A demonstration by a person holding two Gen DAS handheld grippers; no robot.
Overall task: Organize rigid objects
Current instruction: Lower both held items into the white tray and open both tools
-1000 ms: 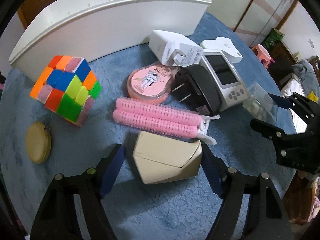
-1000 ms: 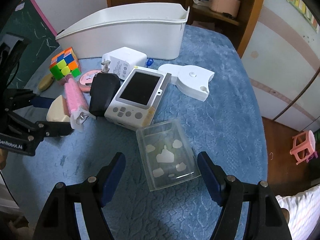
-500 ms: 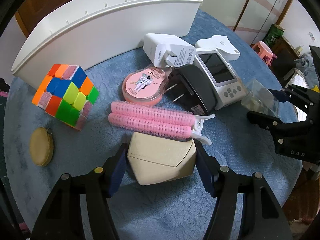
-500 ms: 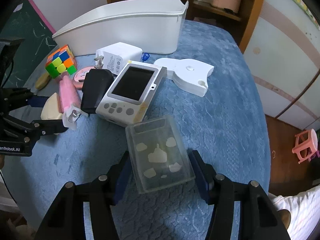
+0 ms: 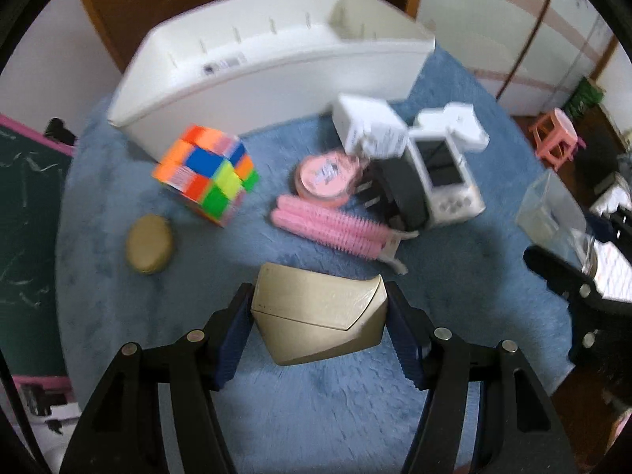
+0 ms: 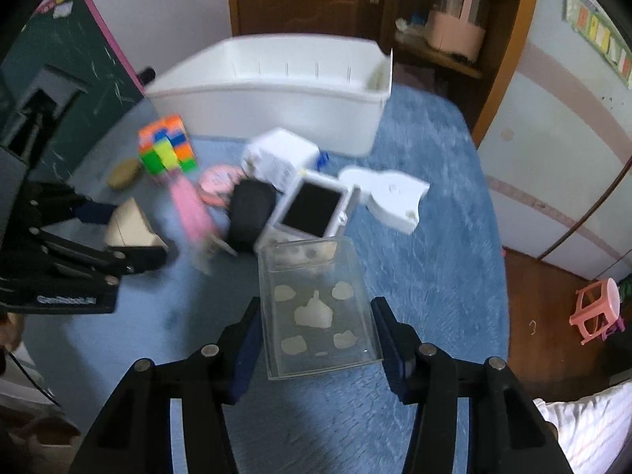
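Here the left gripper is clamped on a faceted, matte beige box, and the right gripper, jaws closing, pinches a clear plastic case printed with pale shapes. Both hang over the fuzzy blue cloth, near the smooth white bin. The bristly pink rollers smear with motion (the multicoloured cube too). The black adapter lies half tucked under neighbouring gadgets.
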